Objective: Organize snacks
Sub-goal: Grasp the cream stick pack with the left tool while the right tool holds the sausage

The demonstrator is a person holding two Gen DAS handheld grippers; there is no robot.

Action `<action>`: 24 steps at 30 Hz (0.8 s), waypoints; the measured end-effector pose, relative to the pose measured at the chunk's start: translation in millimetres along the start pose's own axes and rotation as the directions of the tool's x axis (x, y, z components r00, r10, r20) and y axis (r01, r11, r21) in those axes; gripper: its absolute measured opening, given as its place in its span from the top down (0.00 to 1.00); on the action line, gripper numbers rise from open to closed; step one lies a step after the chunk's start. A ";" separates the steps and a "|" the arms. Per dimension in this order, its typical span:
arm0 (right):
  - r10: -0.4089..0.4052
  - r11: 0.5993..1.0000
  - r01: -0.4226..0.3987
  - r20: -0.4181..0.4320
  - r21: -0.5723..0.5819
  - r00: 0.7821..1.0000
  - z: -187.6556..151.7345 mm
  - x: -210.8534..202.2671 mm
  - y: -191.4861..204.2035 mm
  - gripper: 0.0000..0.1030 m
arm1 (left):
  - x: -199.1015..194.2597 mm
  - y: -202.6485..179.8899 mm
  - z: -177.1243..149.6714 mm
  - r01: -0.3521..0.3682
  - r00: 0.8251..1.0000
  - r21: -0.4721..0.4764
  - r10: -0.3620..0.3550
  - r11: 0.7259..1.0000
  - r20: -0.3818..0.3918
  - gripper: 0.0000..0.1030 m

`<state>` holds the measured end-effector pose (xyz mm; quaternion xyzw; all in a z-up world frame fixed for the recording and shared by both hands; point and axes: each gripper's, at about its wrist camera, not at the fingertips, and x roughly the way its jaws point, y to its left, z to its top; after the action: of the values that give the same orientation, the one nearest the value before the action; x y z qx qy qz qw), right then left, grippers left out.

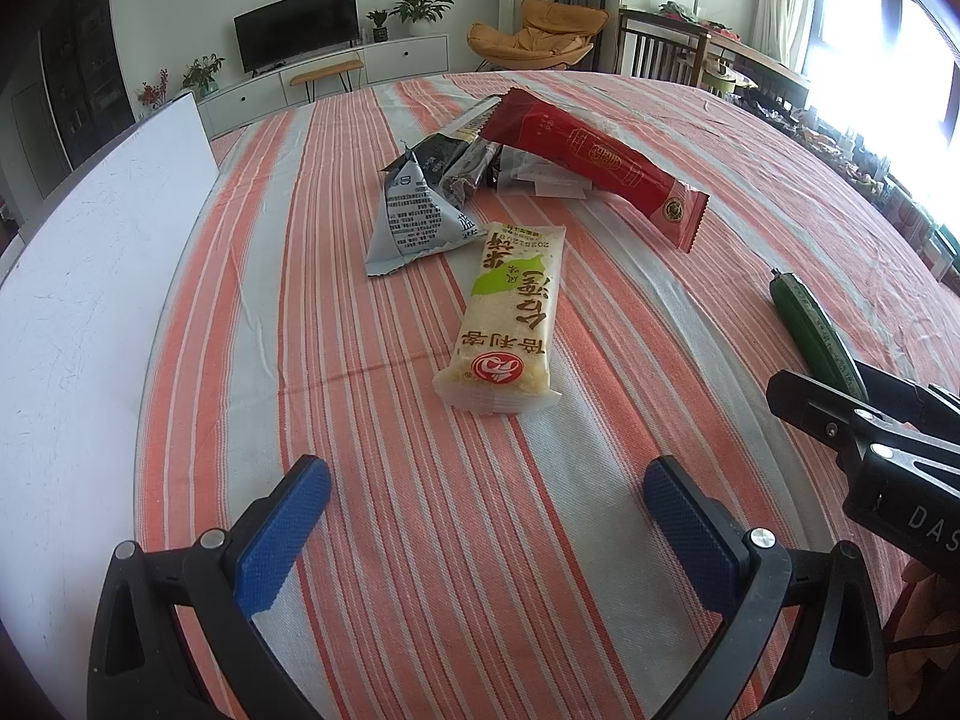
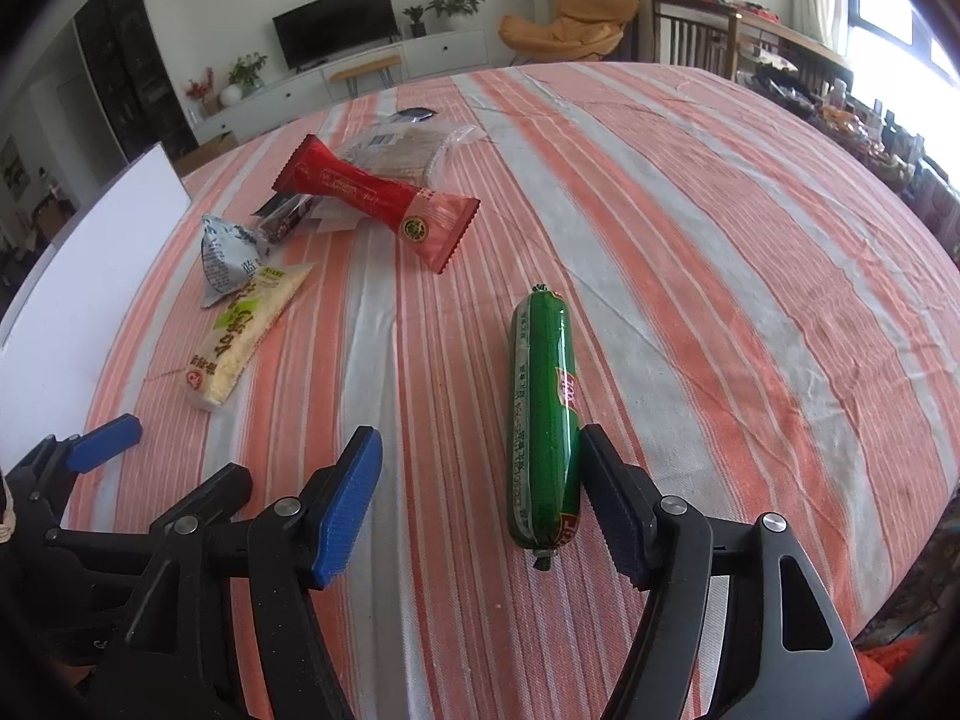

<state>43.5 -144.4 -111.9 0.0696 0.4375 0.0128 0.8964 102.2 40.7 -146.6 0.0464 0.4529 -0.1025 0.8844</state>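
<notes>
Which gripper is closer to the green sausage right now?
Right. The right gripper straddles the green sausage, jaws open, one pad beside it. The left gripper is open off to the side, facing the rice cracker pack.

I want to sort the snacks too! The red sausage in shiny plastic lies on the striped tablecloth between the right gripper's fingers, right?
Nearly: the shiny plastic sausage is green, not red. The right wrist view shows it on the striped tablecloth inside the open right gripper.

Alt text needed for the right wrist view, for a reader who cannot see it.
The right tongs stand open around a green sausage lying on a striped tablecloth, its right side against one pad. Farther left lie a red wrapper, a rice cracker pack and a grey triangular pouch.
</notes>
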 end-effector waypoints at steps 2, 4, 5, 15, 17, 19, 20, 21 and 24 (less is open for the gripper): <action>0.005 1.000 -0.005 0.001 0.004 1.000 -0.1 -0.2 -0.9 0.31 | 0.1 0.0 0.0 0.000 1.000 0.000 0.000 1.000 0.000 0.00; 0.006 1.000 -0.006 0.000 -0.003 1.000 -0.2 0.6 0.8 0.28 | 0.1 0.0 0.0 0.000 1.000 0.000 0.000 1.000 0.000 0.00; 0.002 1.000 -0.002 -0.001 -0.009 1.000 -0.5 1.1 1.8 0.27 | 0.1 -0.1 0.0 0.000 1.000 0.000 0.000 1.000 0.000 0.00; 0.009 1.000 -0.009 -0.003 -0.012 1.000 -1.3 1.1 2.9 0.24 | 0.3 0.0 -0.1 0.002 1.000 0.000 -0.002 1.000 0.000 0.00; 0.014 1.000 -0.014 -0.002 -0.008 1.000 -1.3 0.6 2.0 0.24 | -0.4 0.6 -0.3 0.012 1.000 0.005 -0.012 1.000 -0.008 0.00; 0.025 1.000 -0.025 0.000 0.002 1.000 -1.3 -0.1 -0.2 0.24 | -4.2 4.3 -1.5 0.046 0.998 0.002 -0.045 0.999 -0.033 0.00; 0.030 1.000 -0.030 0.001 0.008 1.000 -1.3 -0.4 -1.0 0.24 | -8.5 9.0 -2.5 0.078 0.996 -0.015 -0.079 0.997 -0.044 0.00; 0.037 0.999 -0.037 0.003 0.015 0.999 -1.6 -1.0 -2.5 0.24 | -12.8 14.1 -3.2 0.114 0.992 -0.040 -0.116 0.993 -0.049 0.00; 0.043 0.999 -0.043 0.005 0.025 0.999 -1.2 -1.3 -3.8 0.24 | -29.0 29.6 2.1 0.165 0.985 -0.106 -0.169 0.981 -0.023 0.00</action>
<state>41.5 -148.2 -112.1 0.0901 0.4341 0.0266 0.8960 94.0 73.3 -122.2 -0.0361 0.4740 -0.1519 0.8665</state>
